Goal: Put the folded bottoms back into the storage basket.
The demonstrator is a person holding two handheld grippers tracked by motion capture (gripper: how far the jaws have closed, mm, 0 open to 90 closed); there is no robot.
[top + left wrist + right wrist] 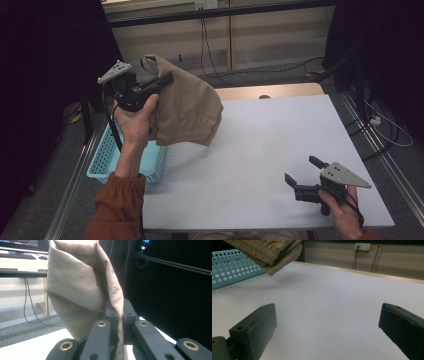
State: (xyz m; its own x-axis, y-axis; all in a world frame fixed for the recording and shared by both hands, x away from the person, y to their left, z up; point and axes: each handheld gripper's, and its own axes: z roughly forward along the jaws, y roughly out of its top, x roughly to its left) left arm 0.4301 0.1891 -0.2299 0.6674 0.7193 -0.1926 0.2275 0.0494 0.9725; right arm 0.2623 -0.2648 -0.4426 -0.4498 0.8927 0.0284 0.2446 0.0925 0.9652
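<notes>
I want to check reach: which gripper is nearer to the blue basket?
Left. The left gripper is above the blue basket; the right gripper is far across the table.

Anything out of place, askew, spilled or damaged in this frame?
Nothing stands out. The left tongs are shut on a tan garment that hangs bunched in the air above the table's left edge, near the blue basket. The right tongs are open and hold nothing.

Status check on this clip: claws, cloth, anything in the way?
Left claw shut on tan cloth, lifted above table. Right claw open, empty, low over table. Blue basket at left edge, path clear.
</notes>
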